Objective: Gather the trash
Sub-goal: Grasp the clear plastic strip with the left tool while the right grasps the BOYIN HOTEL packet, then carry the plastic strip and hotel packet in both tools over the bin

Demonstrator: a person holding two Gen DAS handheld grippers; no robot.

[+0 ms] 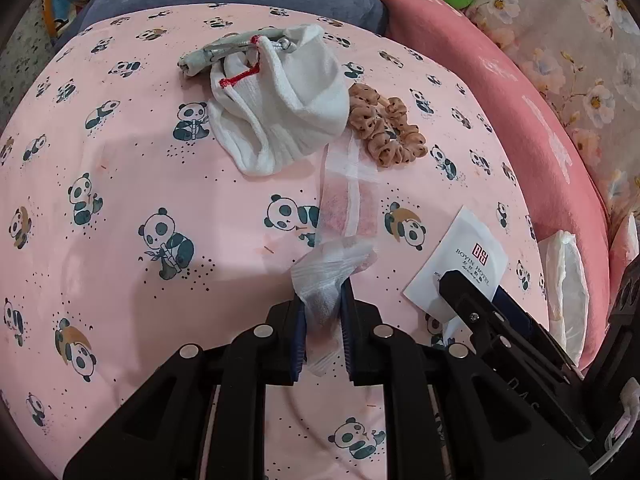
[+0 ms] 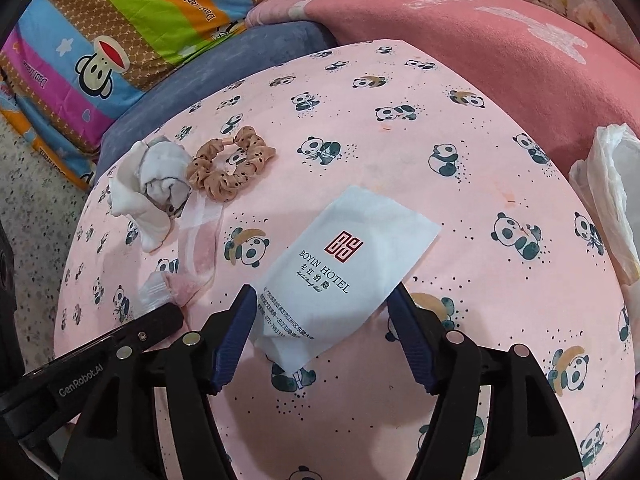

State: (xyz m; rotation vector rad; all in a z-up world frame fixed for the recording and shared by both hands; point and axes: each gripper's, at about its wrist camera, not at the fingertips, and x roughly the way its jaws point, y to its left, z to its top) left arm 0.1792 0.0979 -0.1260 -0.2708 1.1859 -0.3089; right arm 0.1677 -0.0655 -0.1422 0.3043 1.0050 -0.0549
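Pinching one thin translucent wrapper strip (image 1: pixel 347 216) by its crumpled near end, the left gripper (image 1: pixel 325 316) is clamped tight. The right gripper (image 2: pixel 322 334) gapes around one flat white hotel packet (image 2: pixel 344 276), pads clear. Beyond lie one ribbed white sock (image 1: pixel 276 112) and one frilly tan scrunchie (image 1: pixel 384 128) on the panda-print sheet (image 1: pixel 120 184).

The panda-print sheet (image 2: pixel 400 152) is matt, smooth woven cloth. The sock (image 1: pixel 276 108) is white ribbed knit with red stitching. The scrunchie (image 2: pixel 232 168) is tan gathered fabric with a slight sheen. The wrapper strip (image 1: pixel 348 204) is thin, translucent film, crumpled at its near end. The hotel sachet (image 2: pixel 340 264) is matt white paper, lightly creased. The gripper pads (image 2: pixel 234 340) are blue ribbed rubber on matt black plastic.
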